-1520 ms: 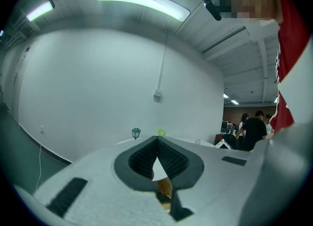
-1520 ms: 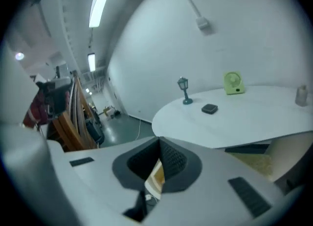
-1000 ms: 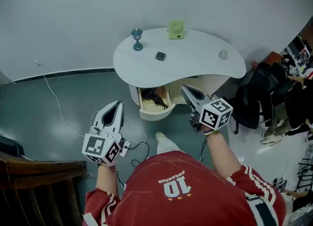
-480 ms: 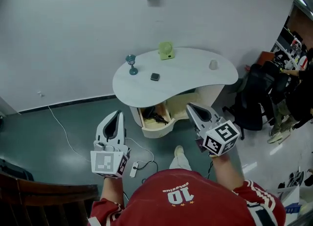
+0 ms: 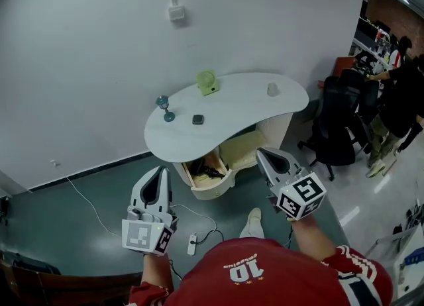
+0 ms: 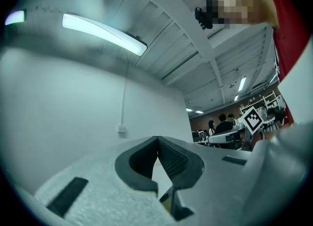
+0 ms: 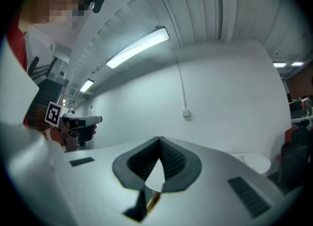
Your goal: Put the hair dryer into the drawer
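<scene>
The hair dryer (image 5: 206, 169), a dark shape, lies inside the open cream drawer (image 5: 213, 190) under the white curved table (image 5: 232, 116). My left gripper (image 5: 161, 170) is held up in the air left of the drawer, shut and empty. My right gripper (image 5: 261, 152) hovers right of the drawer, also shut with nothing in it. In the left gripper view the left gripper (image 6: 157, 138) points at the bare wall with its tips together. In the right gripper view the right gripper (image 7: 159, 139) points level at the wall, tips touching.
On the table stand a green fan (image 5: 207, 82), a teal goblet (image 5: 164, 108), a small dark square item (image 5: 197, 119) and a white cup (image 5: 271, 89). A power strip (image 5: 192, 244) with cable lies on the floor. A black office chair (image 5: 333, 132) and people (image 5: 397, 93) are at right.
Both grippers have risen and drawn back from the drawer, still shut. The head view has lifted, showing more wall and the table farther off.
</scene>
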Demonstrator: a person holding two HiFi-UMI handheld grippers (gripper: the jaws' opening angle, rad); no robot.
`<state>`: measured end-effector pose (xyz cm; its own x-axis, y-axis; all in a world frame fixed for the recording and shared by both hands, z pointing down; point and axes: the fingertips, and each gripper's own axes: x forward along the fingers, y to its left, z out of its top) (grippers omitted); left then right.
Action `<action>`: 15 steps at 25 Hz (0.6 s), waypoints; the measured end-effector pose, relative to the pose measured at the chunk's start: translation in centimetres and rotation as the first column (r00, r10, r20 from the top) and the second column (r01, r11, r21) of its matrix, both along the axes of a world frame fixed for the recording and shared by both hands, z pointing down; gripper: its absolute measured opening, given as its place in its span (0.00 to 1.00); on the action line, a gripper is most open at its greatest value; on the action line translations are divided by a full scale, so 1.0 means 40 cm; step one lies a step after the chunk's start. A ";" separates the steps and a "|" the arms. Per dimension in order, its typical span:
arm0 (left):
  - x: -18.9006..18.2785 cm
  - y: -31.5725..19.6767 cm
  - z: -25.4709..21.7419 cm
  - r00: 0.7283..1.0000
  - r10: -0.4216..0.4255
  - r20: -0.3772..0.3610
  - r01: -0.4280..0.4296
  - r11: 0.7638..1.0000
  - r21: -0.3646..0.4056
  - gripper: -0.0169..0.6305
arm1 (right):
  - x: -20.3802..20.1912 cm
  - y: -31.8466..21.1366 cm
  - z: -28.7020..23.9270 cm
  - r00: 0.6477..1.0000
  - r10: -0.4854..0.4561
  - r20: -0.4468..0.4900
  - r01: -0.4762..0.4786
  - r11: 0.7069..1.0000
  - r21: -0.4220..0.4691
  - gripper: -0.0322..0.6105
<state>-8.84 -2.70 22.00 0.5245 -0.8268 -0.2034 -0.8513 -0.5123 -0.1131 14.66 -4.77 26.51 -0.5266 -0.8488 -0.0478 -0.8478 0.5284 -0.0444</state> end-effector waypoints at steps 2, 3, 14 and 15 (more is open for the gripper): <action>0.005 0.001 0.002 1.000 0.018 -0.021 -0.018 1.000 -0.012 0.03 | 0.013 0.001 -0.003 1.000 0.022 0.003 -0.022 1.000 0.003 0.06; 0.004 0.003 0.005 0.999 0.019 -0.033 -0.020 1.000 -0.018 0.03 | 0.018 0.000 -0.003 0.999 0.032 0.004 -0.032 0.999 0.003 0.06; -0.065 -0.001 0.078 0.989 -0.065 -0.129 0.048 0.990 -0.130 0.03 | 0.020 -0.026 0.023 0.992 0.069 -0.101 -0.069 0.998 0.007 0.06; -0.065 0.002 0.083 0.990 -0.063 -0.127 0.046 0.990 -0.130 0.03 | 0.019 -0.026 0.027 0.991 0.073 -0.108 -0.073 0.997 0.007 0.06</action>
